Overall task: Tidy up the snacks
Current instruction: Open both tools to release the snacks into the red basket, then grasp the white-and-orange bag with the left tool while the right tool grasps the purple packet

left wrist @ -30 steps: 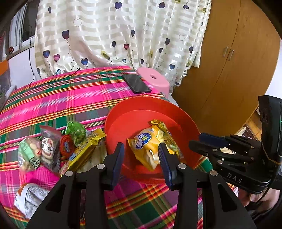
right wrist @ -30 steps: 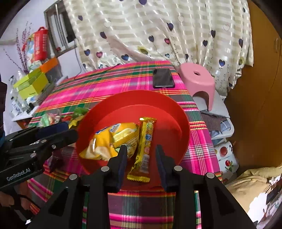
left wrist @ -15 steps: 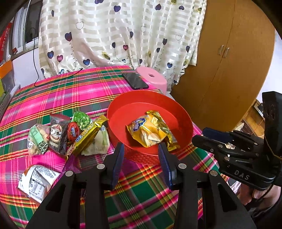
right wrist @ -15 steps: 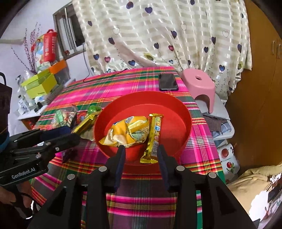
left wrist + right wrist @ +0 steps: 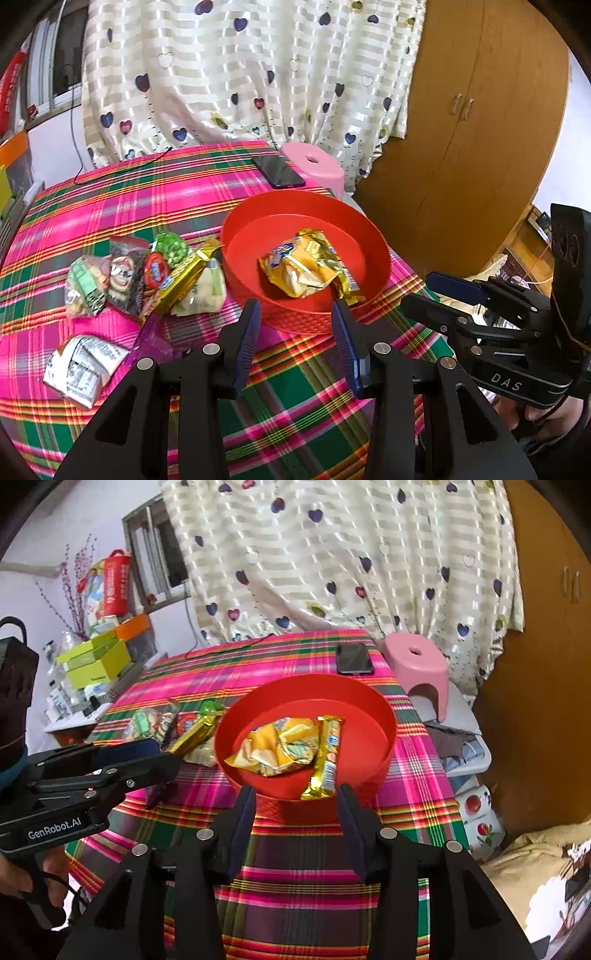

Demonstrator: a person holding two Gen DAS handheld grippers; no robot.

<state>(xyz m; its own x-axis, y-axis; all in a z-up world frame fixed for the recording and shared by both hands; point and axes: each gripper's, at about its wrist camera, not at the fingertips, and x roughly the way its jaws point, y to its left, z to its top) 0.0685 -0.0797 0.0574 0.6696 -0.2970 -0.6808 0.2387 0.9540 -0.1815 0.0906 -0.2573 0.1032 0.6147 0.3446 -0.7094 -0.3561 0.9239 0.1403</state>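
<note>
A red bowl sits on the plaid tablecloth and holds a yellow snack bag and a gold snack bar. A pile of loose snacks lies left of the bowl, with a white packet nearer me. My left gripper is open and empty, just in front of the bowl. My right gripper is open and empty, at the bowl's near rim.
A black phone lies at the table's far edge. A pink stool and a wooden wardrobe stand beyond and to the right. Green boxes sit on a shelf at left.
Both grippers have drawn back from the bowl toward the table's near edge. Both stay open and empty. The snacks have not moved.
</note>
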